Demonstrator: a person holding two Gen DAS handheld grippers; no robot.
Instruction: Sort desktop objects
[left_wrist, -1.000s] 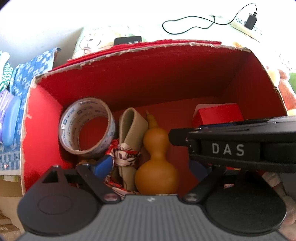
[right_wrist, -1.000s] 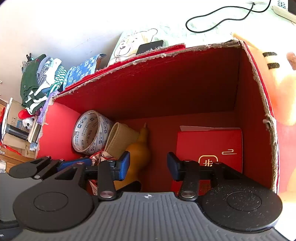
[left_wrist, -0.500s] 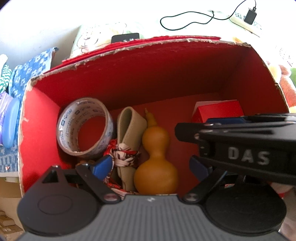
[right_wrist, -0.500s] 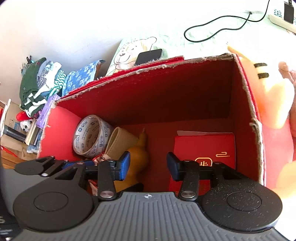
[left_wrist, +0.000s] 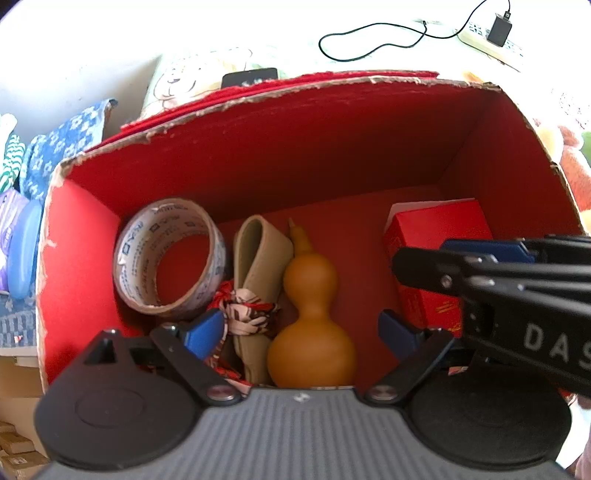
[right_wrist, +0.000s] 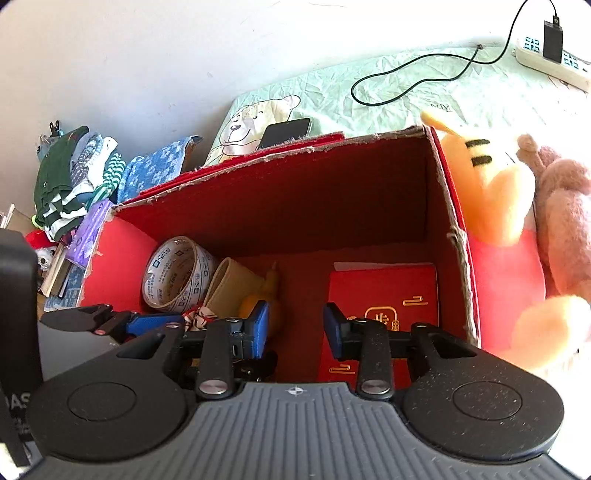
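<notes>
I am holding my left gripper (left_wrist: 301, 330) over the near edge of the red cardboard box (left_wrist: 295, 147), its blue-padded fingers spread wide and gripping nothing. Between and just beyond those fingers the gourd (left_wrist: 312, 321) is lying on the box floor, smooth, tan-orange, two-lobed, its thin stem pointing toward the far wall. Touching its left side, a folded beige strap (left_wrist: 258, 266) is standing on edge, matte and felt-like, with a knotted red-and-white patterned cloth (left_wrist: 245, 314) bunched at its base beside my left finger. Further left, a roll of printed packing tape (left_wrist: 168, 254) is leaning tilted against the left wall, its cardboard core facing me.

My right gripper (right_wrist: 295, 328) is hovering at the same near edge, jaws parted and empty, and I am seeing its black body crossing the right side of the left camera's view. Just past its right finger, a flat red gift box (right_wrist: 384, 295) with gold markings is lying on the floor against the right wall, glossy and squared.

The box itself is showing ragged, torn top edges. Outside it, a plush tiger toy (right_wrist: 491, 195) is pressing against the right wall; behind, a phone (right_wrist: 286, 131) is resting on a bear-print sheet (right_wrist: 369, 96), with a black cable (right_wrist: 424, 70) looping toward a power strip (right_wrist: 554, 62). Folded clothes (right_wrist: 74, 181) are piling up at the far left.
</notes>
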